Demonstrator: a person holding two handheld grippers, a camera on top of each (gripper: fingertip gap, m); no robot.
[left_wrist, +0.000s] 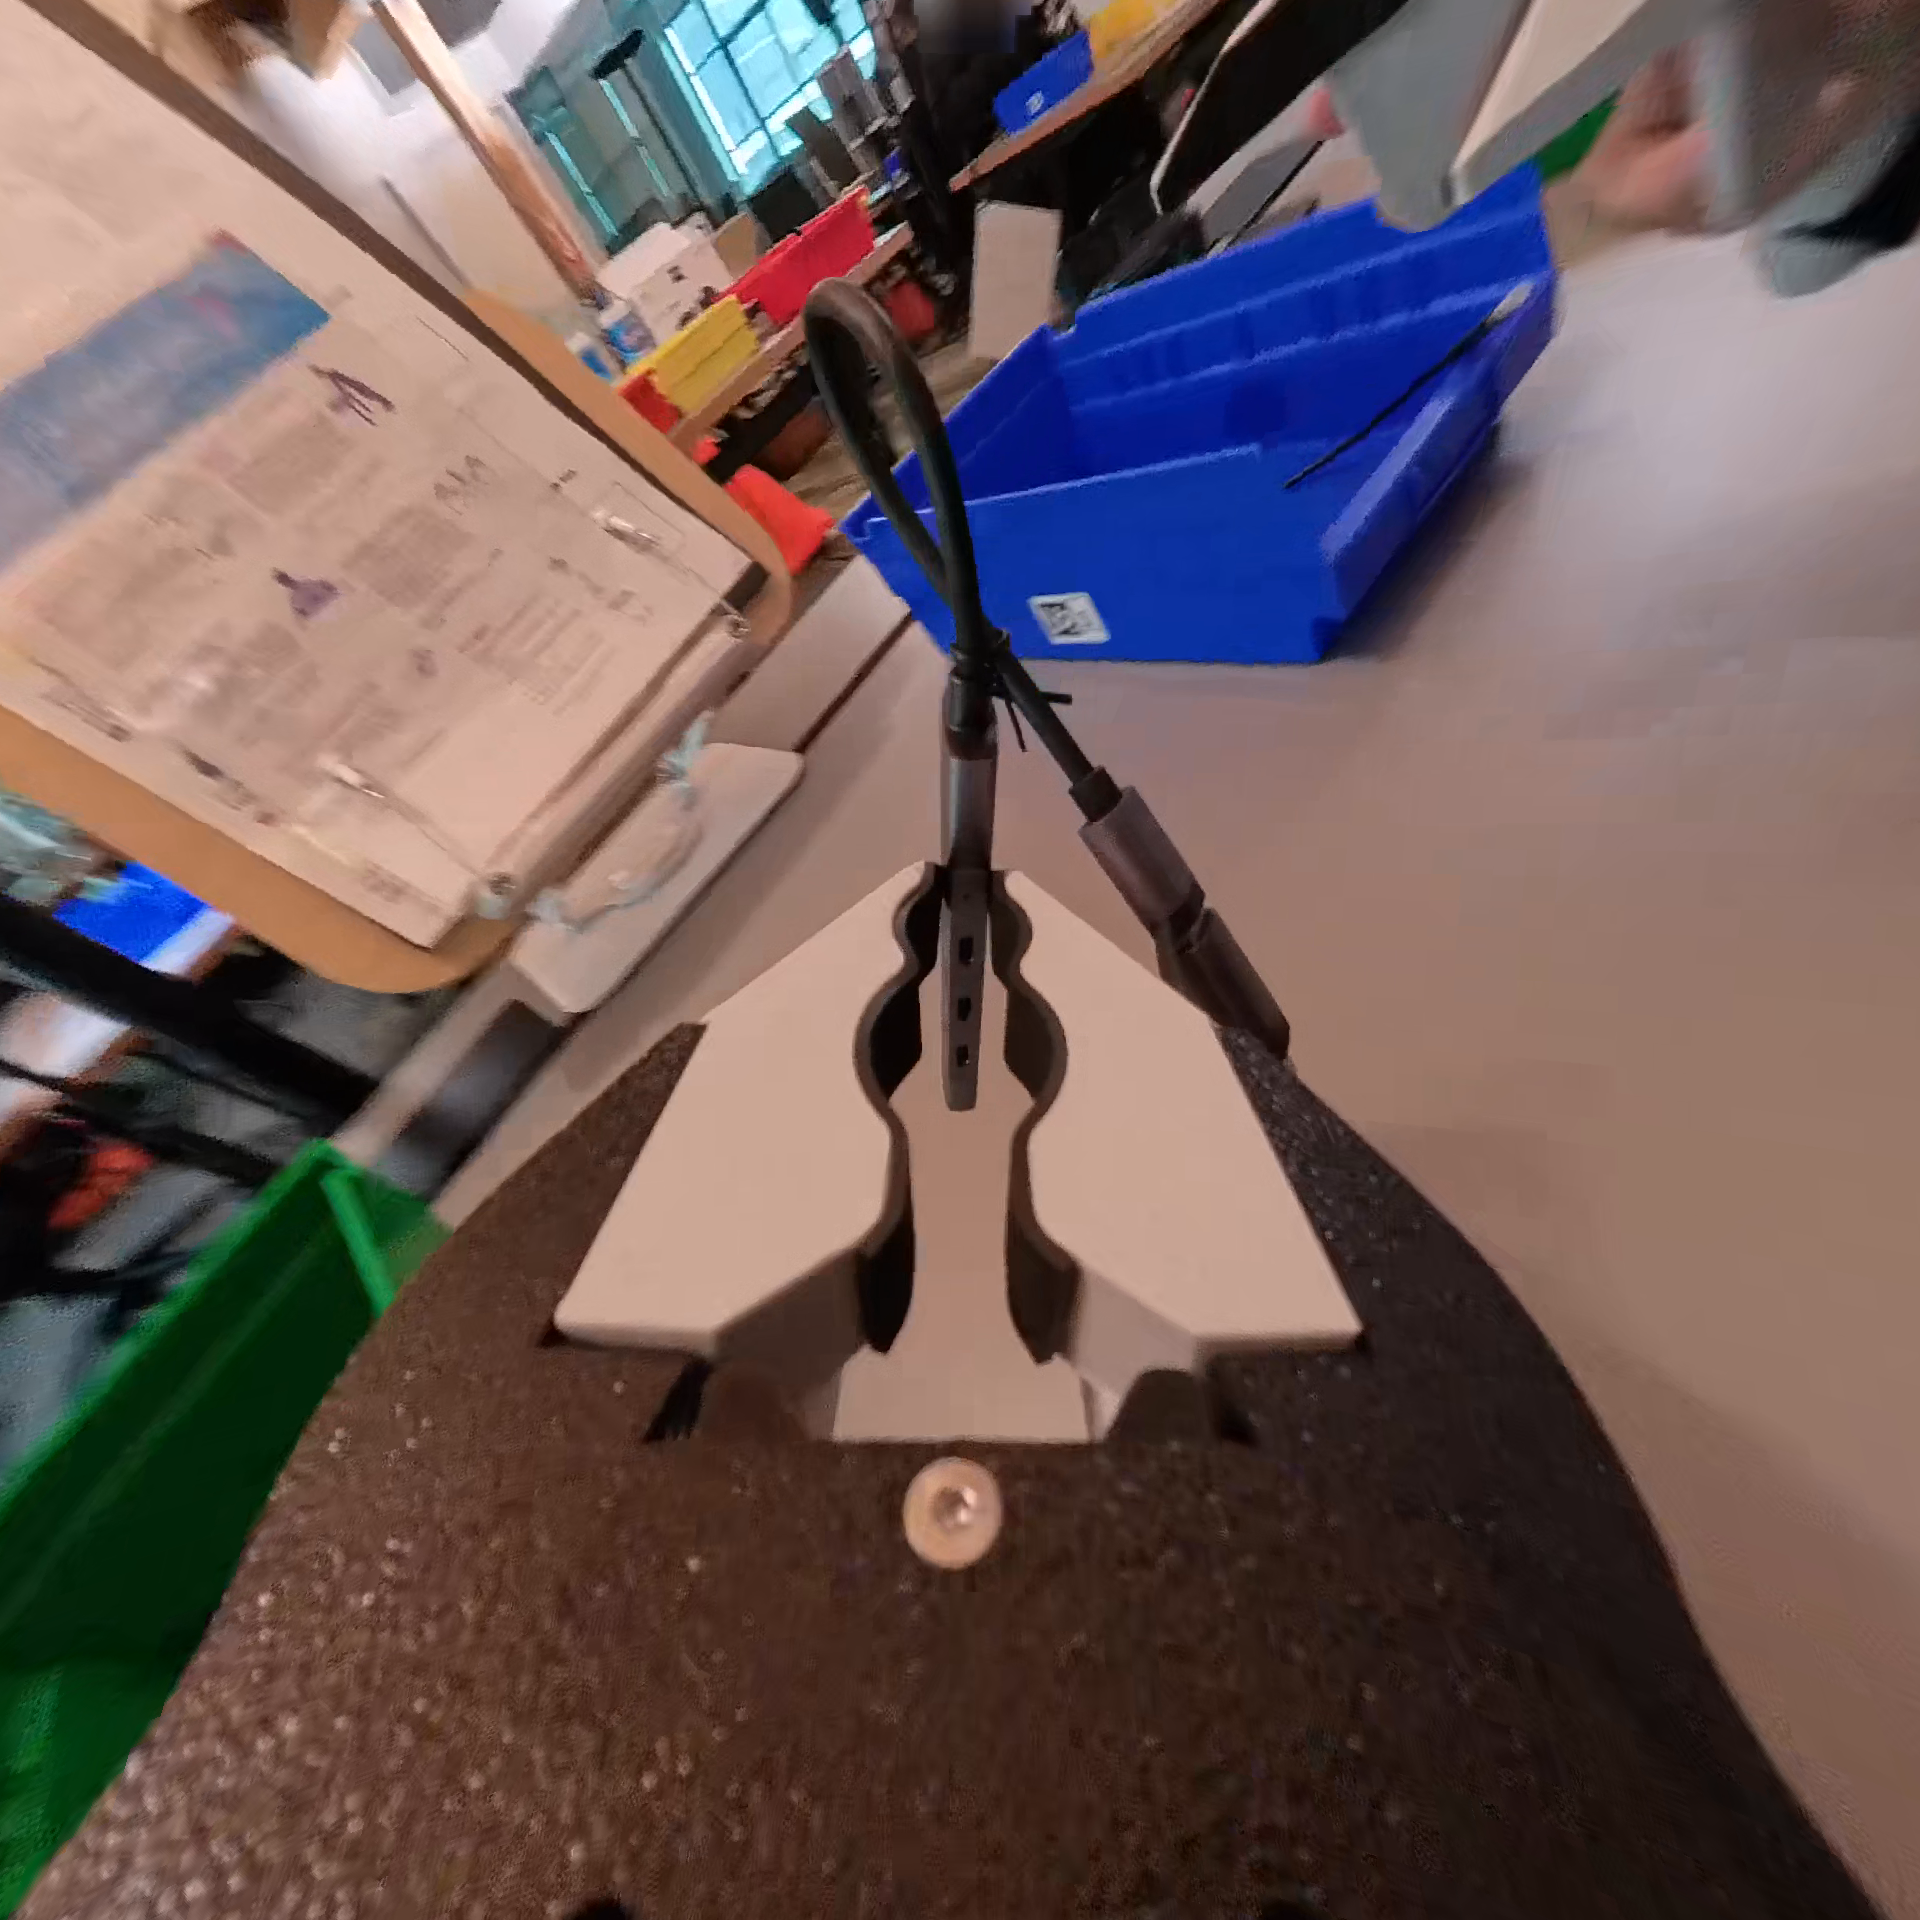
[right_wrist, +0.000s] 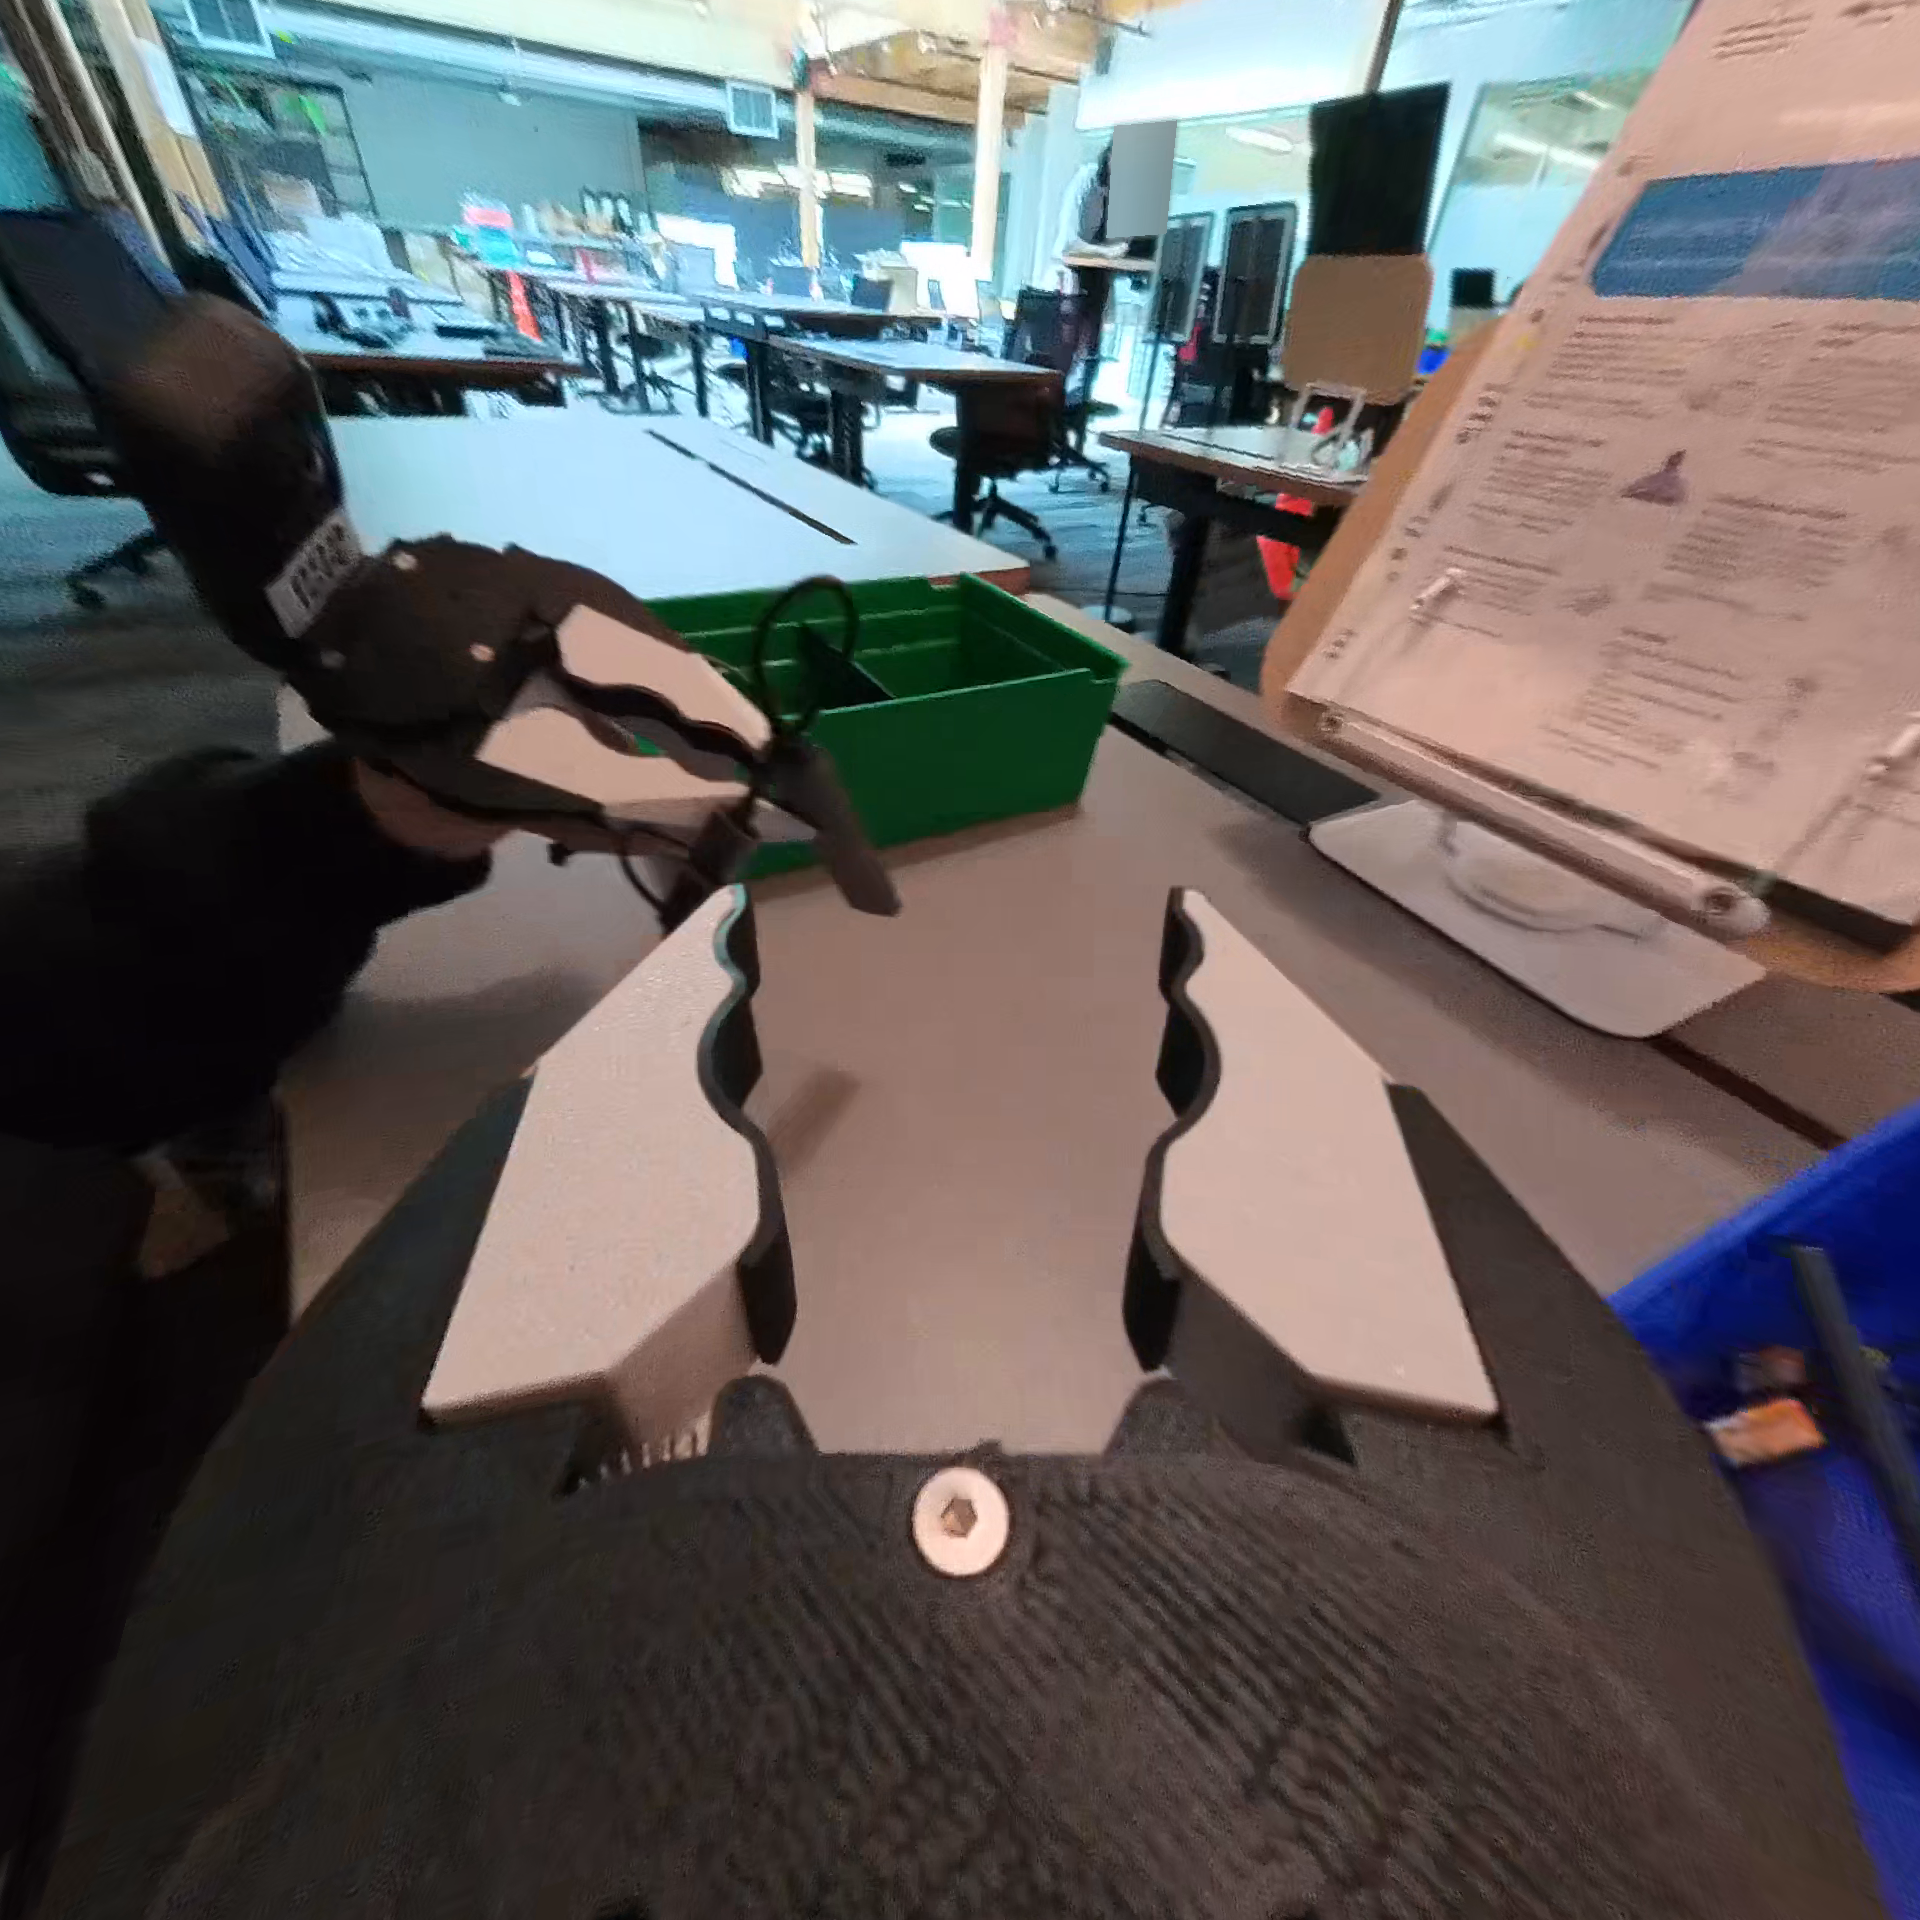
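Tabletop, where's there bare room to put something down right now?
The table is bare ahead of the open right gripper, between the green bin and the document stand. It is also bare right of the blue bin. It is crowded at the left gripper, which is shut on a looped cable.

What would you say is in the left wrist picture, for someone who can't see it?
The left gripper is shut on one plug of a short black cable, bundled with a tie, whose loop sticks up and whose other plug hangs free. Behind sit a blue bin on the grey table and a paper sheet on a stand.
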